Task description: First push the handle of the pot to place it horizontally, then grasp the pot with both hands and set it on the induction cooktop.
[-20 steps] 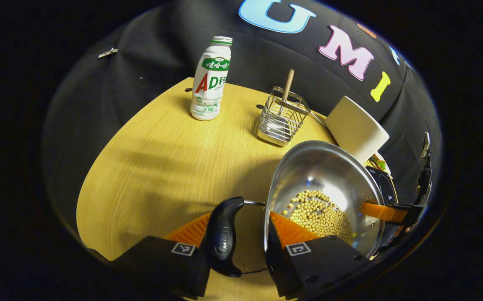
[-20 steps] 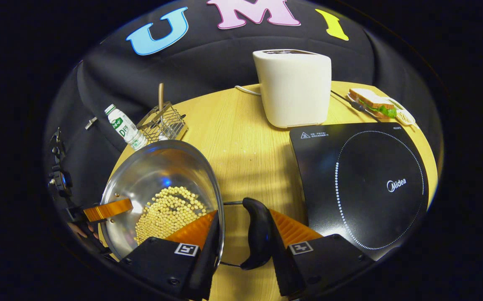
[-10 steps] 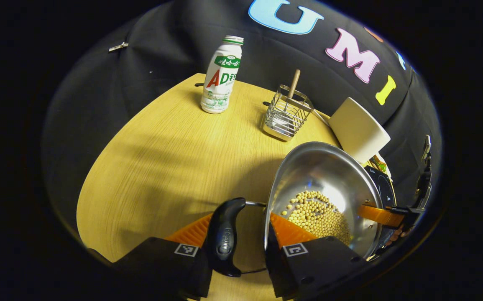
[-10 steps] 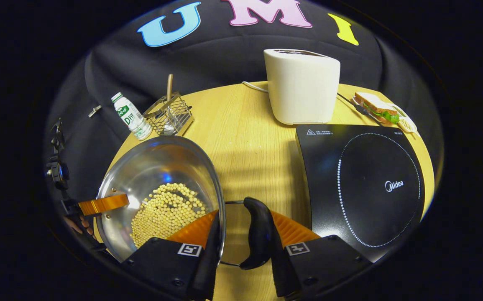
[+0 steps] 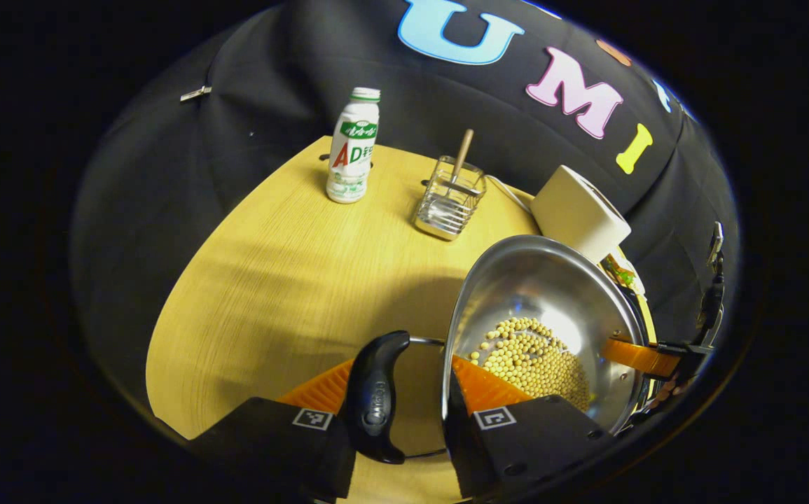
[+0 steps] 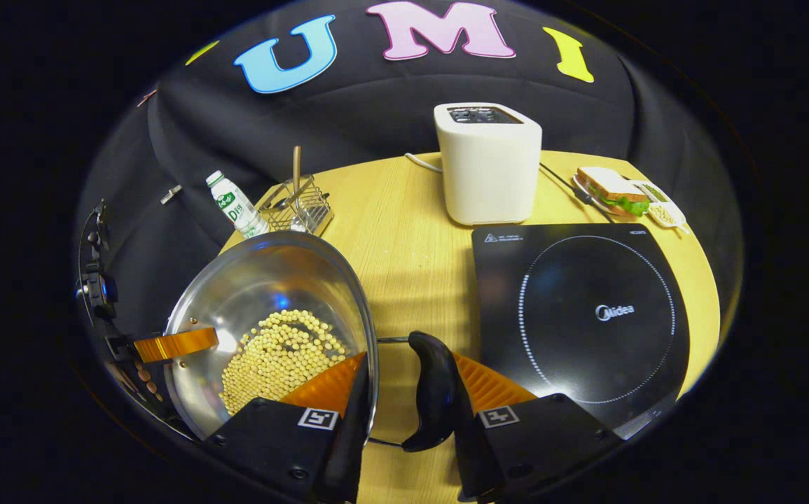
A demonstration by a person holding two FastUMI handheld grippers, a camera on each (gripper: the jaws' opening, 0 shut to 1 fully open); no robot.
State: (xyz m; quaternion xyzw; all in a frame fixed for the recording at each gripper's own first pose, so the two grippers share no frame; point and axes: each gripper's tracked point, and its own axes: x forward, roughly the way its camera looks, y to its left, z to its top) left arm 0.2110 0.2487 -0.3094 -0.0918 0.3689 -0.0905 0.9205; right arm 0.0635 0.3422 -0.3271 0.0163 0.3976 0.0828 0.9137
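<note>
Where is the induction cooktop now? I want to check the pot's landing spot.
In the right gripper view the induction cooktop lies on the table, right of the pot, just in front of the toaster.

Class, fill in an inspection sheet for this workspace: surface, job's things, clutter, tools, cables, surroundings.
Surface: wooden table, bare between items.
Job's things: steel pot holding beans, beside the black cooktop, not on it.
Clutter: bottle, wire basket, toaster, sandwich.
Tools: left tool and right tool each straddle a pot handle and the rim; clamping unclear.
Cables: white cord behind the toaster.
Surroundings: black cloth wall.
</note>
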